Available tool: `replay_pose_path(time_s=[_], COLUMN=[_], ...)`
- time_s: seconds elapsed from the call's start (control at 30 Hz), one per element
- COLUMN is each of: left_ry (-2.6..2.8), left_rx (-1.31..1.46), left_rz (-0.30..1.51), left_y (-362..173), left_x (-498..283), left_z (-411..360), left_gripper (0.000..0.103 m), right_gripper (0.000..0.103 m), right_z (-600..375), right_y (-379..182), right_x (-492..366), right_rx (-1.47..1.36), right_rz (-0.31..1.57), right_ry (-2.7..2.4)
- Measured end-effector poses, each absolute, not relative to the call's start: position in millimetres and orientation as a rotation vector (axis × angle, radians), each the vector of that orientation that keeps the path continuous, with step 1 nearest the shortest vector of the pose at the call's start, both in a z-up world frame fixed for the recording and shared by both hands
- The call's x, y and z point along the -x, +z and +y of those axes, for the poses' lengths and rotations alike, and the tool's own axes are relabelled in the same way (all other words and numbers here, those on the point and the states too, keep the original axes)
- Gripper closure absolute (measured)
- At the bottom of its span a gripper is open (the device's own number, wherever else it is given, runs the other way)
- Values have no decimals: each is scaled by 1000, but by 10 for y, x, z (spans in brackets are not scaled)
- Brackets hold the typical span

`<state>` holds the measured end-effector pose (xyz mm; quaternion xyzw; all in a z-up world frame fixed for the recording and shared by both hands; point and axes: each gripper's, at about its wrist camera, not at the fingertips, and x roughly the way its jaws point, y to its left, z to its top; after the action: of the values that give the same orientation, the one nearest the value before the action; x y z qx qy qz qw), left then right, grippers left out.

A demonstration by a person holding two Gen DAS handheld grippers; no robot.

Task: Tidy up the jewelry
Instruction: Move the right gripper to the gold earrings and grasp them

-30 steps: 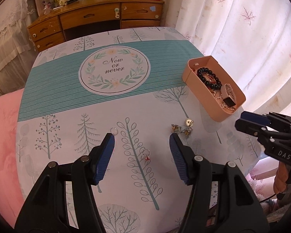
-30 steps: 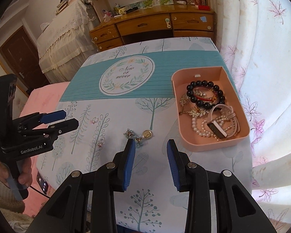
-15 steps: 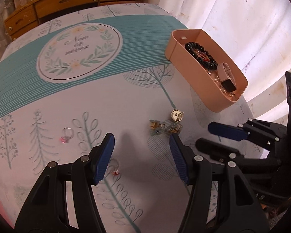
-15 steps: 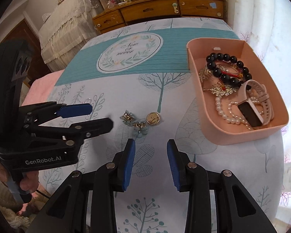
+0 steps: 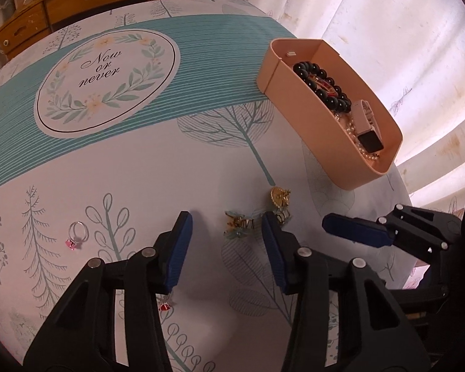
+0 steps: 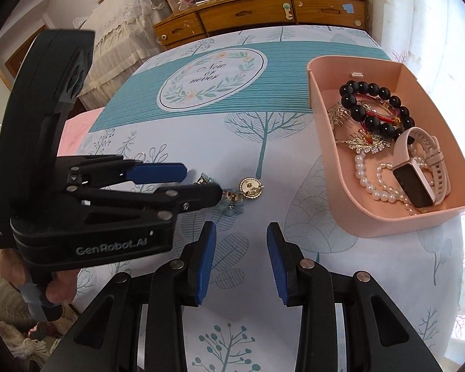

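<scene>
A small cluster of gold and pale-blue earrings (image 5: pixel 241 223) lies on the tablecloth, with a round gold piece (image 5: pixel 279 196) beside it. My left gripper (image 5: pixel 226 238) is open and low, its fingers on either side of the cluster; in the right wrist view (image 6: pixel 201 183) its tips reach the earrings (image 6: pixel 232 200) and gold piece (image 6: pixel 251 187). My right gripper (image 6: pixel 241 260) is open and empty, hovering just short of them. A pink tray (image 6: pixel 331 167) at the right holds a black bead bracelet (image 6: pixel 372 105), pearls and a pink watch (image 6: pixel 415 167). A ring with a pink stone (image 5: pixel 76 236) lies at the left.
A small red-stone ring (image 5: pixel 165 306) lies under the left gripper's left finger. The tray (image 5: pixel 313 124) sits near the table's right edge by a white curtain (image 5: pixel 387 31). A wooden dresser (image 6: pixel 263 12) stands beyond the table's far end.
My left gripper has moved right and down, from over the rings to straddle the earring cluster. My right gripper has moved forward a little. Both stay open.
</scene>
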<state>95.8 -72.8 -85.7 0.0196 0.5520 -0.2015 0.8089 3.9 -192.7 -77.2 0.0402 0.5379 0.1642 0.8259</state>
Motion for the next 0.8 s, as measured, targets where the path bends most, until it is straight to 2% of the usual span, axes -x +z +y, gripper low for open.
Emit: replay_pose_path(time_s=[0.13,0.2,0.23,0.8], left_ry=[-414,-414,-413,-324], left_rx=[-51,-51,-49,94], left_rz=[1169,1167,1170,1085], left_y=[-851,-850,-852,-485], left_x=[-975,-976,-976,-811], left_z=[-746,-746,-739,-217], left_gripper=[67,75,86,85], right_gripper=[69,69,69,69], right_z=[-1904,-1891,-1882,-1514], right_y=[-798,-814,-824,-936], right_x=[-41,-55,-68,-298], right_rx=[-80,-79,-78,4], right_rz=[1145,1141,1139,1087], right_ry=[350,351,350,348])
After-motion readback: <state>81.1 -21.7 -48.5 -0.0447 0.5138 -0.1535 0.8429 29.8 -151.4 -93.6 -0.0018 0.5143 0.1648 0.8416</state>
